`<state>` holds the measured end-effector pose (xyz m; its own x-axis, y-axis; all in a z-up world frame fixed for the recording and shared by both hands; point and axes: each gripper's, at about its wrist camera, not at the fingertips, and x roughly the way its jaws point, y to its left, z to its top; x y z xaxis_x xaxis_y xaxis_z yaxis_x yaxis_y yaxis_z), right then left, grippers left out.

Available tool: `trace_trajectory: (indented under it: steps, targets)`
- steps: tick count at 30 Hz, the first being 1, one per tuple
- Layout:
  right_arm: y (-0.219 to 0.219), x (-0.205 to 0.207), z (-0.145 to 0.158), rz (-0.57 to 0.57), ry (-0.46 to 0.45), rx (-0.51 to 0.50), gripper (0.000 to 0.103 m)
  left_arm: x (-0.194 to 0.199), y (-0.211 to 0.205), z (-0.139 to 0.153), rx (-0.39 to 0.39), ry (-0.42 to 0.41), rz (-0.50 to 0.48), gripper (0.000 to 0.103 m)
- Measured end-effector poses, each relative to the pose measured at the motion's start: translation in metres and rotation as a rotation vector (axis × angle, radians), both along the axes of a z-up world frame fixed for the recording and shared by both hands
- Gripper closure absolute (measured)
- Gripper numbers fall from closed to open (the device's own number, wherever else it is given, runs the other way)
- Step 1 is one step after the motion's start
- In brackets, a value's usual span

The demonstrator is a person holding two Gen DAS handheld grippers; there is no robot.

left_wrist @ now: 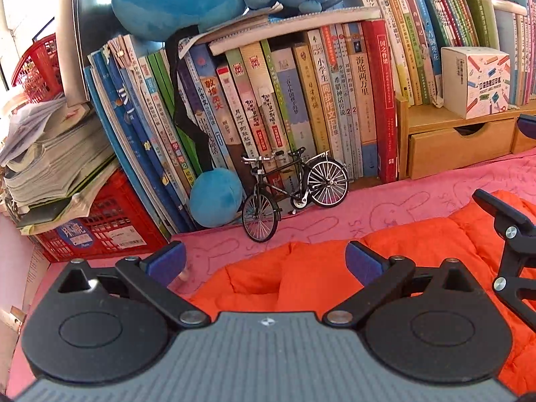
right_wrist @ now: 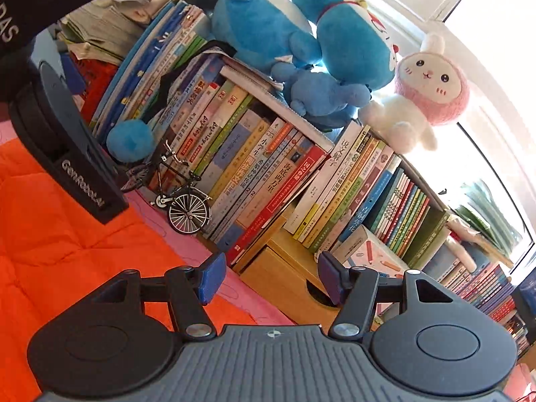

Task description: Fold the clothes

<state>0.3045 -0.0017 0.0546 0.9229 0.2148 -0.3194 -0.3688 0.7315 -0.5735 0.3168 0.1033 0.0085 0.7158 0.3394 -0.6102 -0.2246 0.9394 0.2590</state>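
An orange quilted garment [left_wrist: 321, 284] lies on a pink bunny-print cloth [left_wrist: 418, 197]. My left gripper [left_wrist: 266, 261] hangs open just above the garment's far edge, nothing between its blue pads. At the right edge of that view the black linkage of my right gripper [left_wrist: 509, 234] reaches over the garment. In the right wrist view the garment [right_wrist: 67, 251] fills the lower left, and my right gripper [right_wrist: 269, 278] stands open over the cloth's edge, tilted toward the shelf. The left gripper's body [right_wrist: 67, 154] sits above the garment at the left.
A row of books [left_wrist: 268, 107] lines the back, with a small model bicycle [left_wrist: 294, 187] and a blue plush ball [left_wrist: 216, 197] in front. A red crate [left_wrist: 100, 224] under paper stacks is at left. A wooden drawer unit [left_wrist: 459, 144] is at right. Plush toys [right_wrist: 335, 33] sit on top.
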Motion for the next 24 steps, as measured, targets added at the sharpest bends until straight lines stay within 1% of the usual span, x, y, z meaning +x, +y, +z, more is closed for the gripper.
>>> trace_trajectory:
  steps: [2, 4, 6, 7, 9, 10, 14, 19, 24]
  targets:
    - [0.007, 0.008, -0.011, -0.01, 0.04, 0.026, 0.042, 0.002, 0.003, -0.021, -0.014, 0.026, 0.037, 0.001]
    - [0.01, 0.01, -0.03, -0.017, 0.088, 0.025, 0.039, -0.003, 0.006, -0.038, -0.019, 0.032, 0.043, 0.0]
    - [0.011, 0.01, -0.05, -0.026, 0.132, 0.017, 0.038, -0.008, 0.008, -0.055, -0.021, 0.035, 0.046, 0.0]
    - [0.01, 0.007, -0.059, -0.033, 0.137, 0.018, 0.037, -0.01, 0.005, -0.059, -0.001, 0.025, 0.033, 0.0]
    - [0.008, 0.001, -0.074, -0.047, 0.122, 0.018, 0.037, -0.014, -0.001, -0.065, 0.051, 0.006, 0.006, 0.0]
    - [0.008, 0.0, -0.077, -0.053, 0.12, 0.009, 0.037, -0.014, -0.003, -0.067, 0.062, 0.003, 0.002, 0.0]
    - [0.009, -0.002, -0.09, -0.076, 0.116, -0.011, 0.037, -0.013, 0.0, -0.072, 0.028, -0.005, 0.004, 0.0]
    - [0.005, -0.001, -0.097, -0.09, 0.125, 0.011, 0.036, -0.017, -0.003, -0.077, 0.04, -0.032, -0.007, 0.0]
    - [0.002, -0.001, -0.103, -0.093, 0.129, 0.034, 0.036, -0.019, -0.001, -0.078, 0.027, -0.049, -0.003, 0.0]
